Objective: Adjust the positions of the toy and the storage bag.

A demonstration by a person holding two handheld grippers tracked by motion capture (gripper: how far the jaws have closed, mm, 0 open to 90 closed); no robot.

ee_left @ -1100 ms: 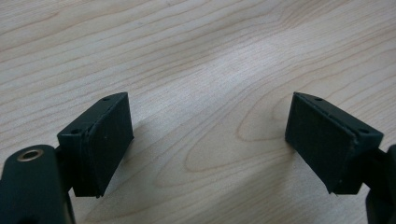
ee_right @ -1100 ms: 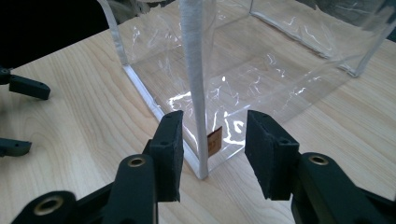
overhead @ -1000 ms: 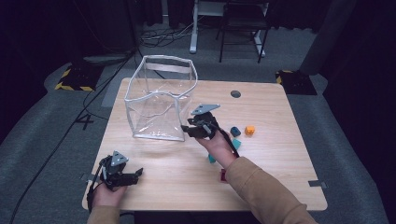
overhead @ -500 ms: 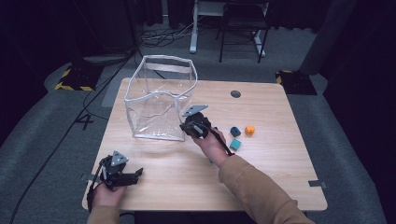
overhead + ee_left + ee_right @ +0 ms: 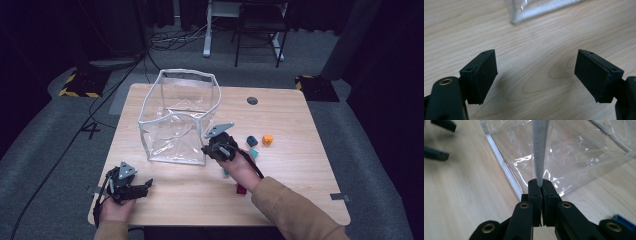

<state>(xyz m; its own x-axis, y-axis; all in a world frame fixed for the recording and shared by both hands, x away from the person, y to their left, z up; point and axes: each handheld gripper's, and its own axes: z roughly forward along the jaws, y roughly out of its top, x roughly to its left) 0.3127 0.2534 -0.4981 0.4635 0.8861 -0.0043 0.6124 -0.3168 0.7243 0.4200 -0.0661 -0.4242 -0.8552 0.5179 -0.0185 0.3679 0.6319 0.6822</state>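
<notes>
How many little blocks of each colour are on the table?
Orange block: 1
Dark blue block: 1
Teal blocks: 2, one partly hidden by the hand
Magenta block: 1
Total: 5

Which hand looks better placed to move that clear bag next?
Probably the right. Its tongs are shut on the bag's grey corner seam, near the blocks. The left tongs have just been closing with nothing between them, over bare table short of the bag.
</notes>
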